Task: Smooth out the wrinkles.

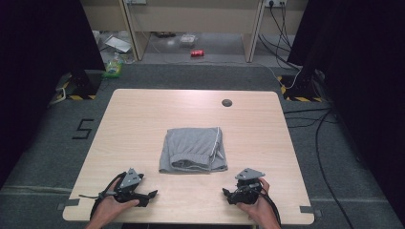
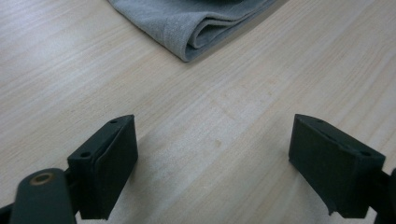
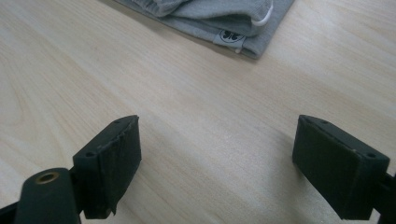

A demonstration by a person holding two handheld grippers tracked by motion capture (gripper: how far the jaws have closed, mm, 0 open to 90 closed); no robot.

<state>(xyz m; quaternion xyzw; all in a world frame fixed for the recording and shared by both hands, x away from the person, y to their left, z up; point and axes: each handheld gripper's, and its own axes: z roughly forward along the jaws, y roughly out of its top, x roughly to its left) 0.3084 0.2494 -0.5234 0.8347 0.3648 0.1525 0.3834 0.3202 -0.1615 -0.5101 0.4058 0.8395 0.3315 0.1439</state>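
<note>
Folded grey garment (image 1: 193,150) is left lying at the centre of the table (image 1: 143,109), both grippers released and empty

In the high view the left gripper (image 1: 152,194) is seen at the lower left and the right gripper (image 1: 224,192) at the lower right, each held low over bare wood, near the garment's front edge but clear of it. In the left gripper view the jaws are spread wide with nothing between them, and a folded corner of the cloth is seen at the top of the frame; the same is found in the right gripper view, where a small logo tag (image 3: 229,36) is shown at the upper centre. The fold is judged complete, or paused between folds. If another fold is wanted, each near corner must be reached and pinched
</note>
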